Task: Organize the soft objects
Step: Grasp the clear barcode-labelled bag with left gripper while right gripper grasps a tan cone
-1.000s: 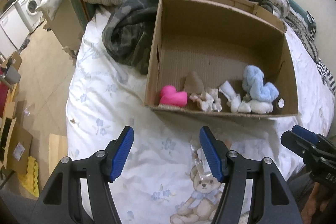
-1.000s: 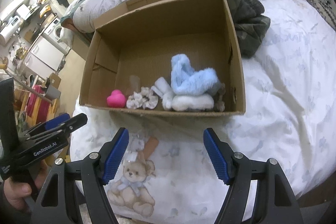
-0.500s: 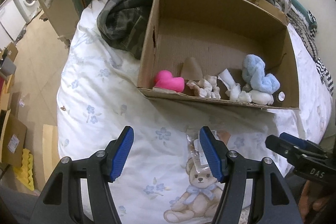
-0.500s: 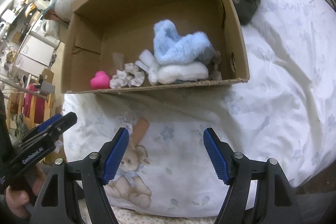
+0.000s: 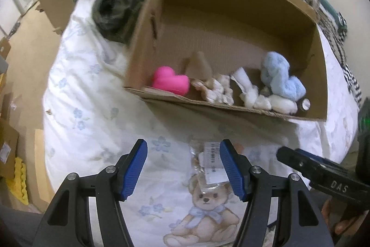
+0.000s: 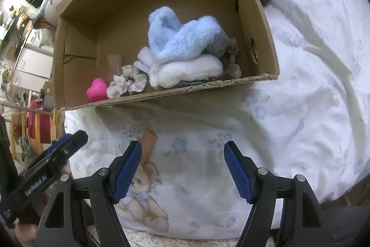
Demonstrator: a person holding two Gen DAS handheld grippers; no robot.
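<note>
The left claw (image 5: pixel 182 168) is held released, its blue-padded jaws set wide apart with nothing between them, above a white bed cover printed with pale blue flowers and a teddy bear (image 5: pixel 92 122). Just ahead of its right jaw, a small clear plastic packet with a white label (image 5: pixel 209 166) is seen lying on the cover. The right claw (image 6: pixel 182 170) is likewise released and empty; a tan cylindrical object (image 6: pixel 148 143) lies just ahead of its left jaw. Ahead of both claws, an open brown cardboard box (image 6: pixel 259 22) rests on the bed. Along the box's near wall the soft objects are lined up: a bright pink heart-shaped cushion (image 5: pixel 170 82) at the left, a crumpled beige-white fabric scrunchie (image 6: pixel 127 82) beside it, and a fluffy light blue plush piece (image 6: pixel 180 32) resting on a white plush piece (image 6: pixel 189 73) toward the right. A dark green crumpled garment (image 5: pixel 120 6) lies beyond the box, touching its side wall.
</note>
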